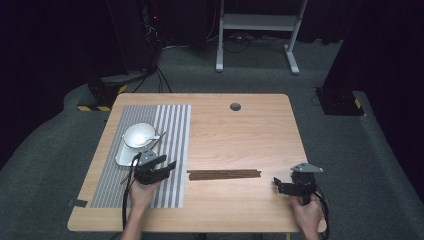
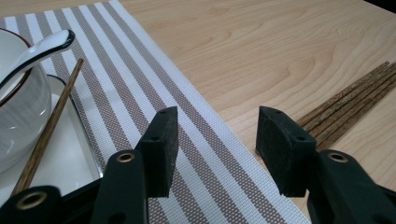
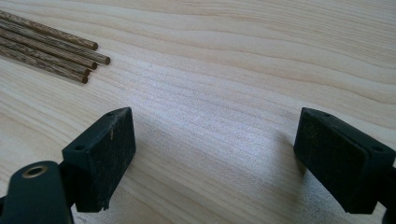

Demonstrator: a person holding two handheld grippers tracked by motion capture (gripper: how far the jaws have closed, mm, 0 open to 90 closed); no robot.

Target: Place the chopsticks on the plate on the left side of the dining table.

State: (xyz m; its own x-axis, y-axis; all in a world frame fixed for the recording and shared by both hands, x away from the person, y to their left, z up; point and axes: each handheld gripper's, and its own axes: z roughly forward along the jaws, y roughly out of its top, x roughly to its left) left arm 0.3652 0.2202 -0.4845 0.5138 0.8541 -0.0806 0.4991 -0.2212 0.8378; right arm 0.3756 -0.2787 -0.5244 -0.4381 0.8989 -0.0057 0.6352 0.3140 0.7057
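Several dark wooden chopsticks (image 1: 224, 174) lie in a bundle on the wooden table (image 1: 240, 135), between my two grippers. My left gripper (image 1: 167, 163) hovers over the striped placemat (image 1: 170, 135), open, with nothing between its jaws. In the left gripper view the left gripper (image 2: 218, 116) points across the placemat (image 2: 140, 93), with the chopsticks (image 2: 355, 102) to its right. My right gripper (image 1: 277, 185) sits near the front right edge, open and empty. In the right gripper view the right gripper (image 3: 215, 121) stands over bare wood, with the chopstick ends (image 3: 51, 51) at the upper left.
A white bowl (image 1: 137, 135) with a white spoon (image 2: 42, 49) in it stands on a white plate (image 1: 122, 157) on the placemat. One single chopstick (image 2: 51, 126) lies across that plate beside the bowl. A dark round cap (image 1: 235, 106) sits in the table's far side.
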